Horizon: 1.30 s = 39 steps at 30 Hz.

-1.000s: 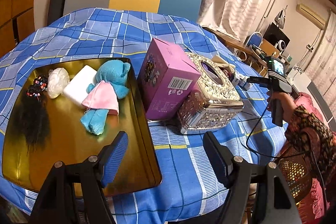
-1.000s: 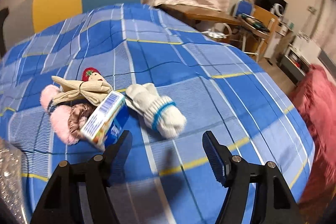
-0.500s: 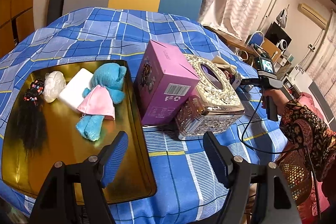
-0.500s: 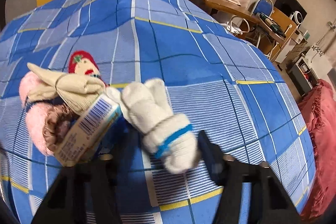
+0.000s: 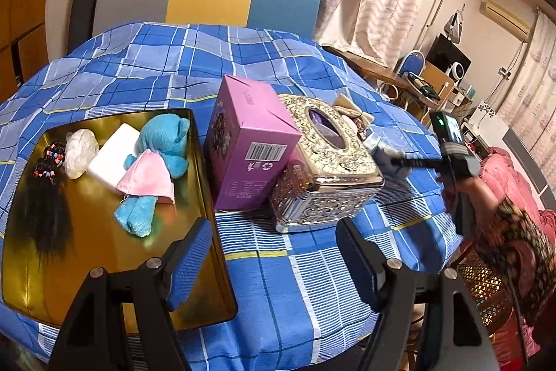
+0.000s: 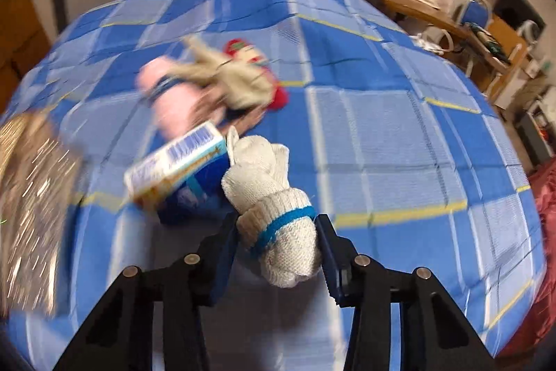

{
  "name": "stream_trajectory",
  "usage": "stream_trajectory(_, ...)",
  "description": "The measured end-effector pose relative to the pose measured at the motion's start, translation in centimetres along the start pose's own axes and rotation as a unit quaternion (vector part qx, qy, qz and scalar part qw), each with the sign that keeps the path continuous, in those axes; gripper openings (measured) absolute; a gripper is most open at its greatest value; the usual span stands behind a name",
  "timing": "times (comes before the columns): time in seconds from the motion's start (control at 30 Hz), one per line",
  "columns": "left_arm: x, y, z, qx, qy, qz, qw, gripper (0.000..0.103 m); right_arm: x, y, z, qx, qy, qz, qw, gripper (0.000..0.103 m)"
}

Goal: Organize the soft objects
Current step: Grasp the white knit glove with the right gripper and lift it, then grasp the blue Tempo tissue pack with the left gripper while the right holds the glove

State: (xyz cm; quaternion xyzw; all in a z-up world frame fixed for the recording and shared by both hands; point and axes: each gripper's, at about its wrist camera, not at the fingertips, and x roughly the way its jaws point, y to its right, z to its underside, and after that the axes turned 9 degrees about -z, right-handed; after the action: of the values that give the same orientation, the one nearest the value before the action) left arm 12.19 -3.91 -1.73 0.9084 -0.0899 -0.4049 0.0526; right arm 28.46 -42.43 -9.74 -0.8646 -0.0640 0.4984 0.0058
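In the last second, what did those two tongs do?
The right tongs moved in on the rolled white sock and have just been closing around it; their pads now press its sides. The left tongs stayed open above the gold tray, whose contents did not move.

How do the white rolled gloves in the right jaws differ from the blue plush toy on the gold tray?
The white rolled gloves are knit, off-white with a blue band; the blue plush toy is fuzzy turquoise with a pink cloth over its middle. The gloves sit clamped between the right gripper pads, whose jaws have just been closing; the toy lies loose, untouched. The gloves are off the gold tray; the toy lies in it. Both are soft.
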Motion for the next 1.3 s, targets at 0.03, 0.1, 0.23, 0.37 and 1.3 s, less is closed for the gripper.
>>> stream_trajectory(0.03, 0.0, 0.1, 0.0, 0.001, 0.0, 0.001, 1.0, 0.075, -0.5, -0.5, 0.8, -0.008, -0.001, 0.001, 1.0, 0.045)
stream_trajectory(0.1, 0.0, 0.6, 0.1, 0.002, -0.002, 0.009, 1.0, 0.075, -1.6, -1.0, 2.2, -0.008, 0.001, -0.001, 1.0, 0.045)
stream_trajectory(0.23, -0.2, 1.6, 0.3, 0.013, -0.002, 0.019, 0.9997, 0.075, -3.3, -0.2, 3.4, 0.04, 0.026, -0.023, 0.999, 0.045)
stream_trajectory(0.37, -0.5, 2.5, 0.5, 0.024, 0.001, 0.023, 0.9994, 0.075, -4.8, 0.0, 2.3, 0.058, 0.079, -0.02, 0.995, 0.044)
stream_trajectory(1.3, 0.0, 4.4, -1.4, 0.035, -0.003, 0.033, 0.9988, 0.075, -2.3, 1.0, 3.1, 0.042, 0.026, 0.001, 0.999, 0.058)
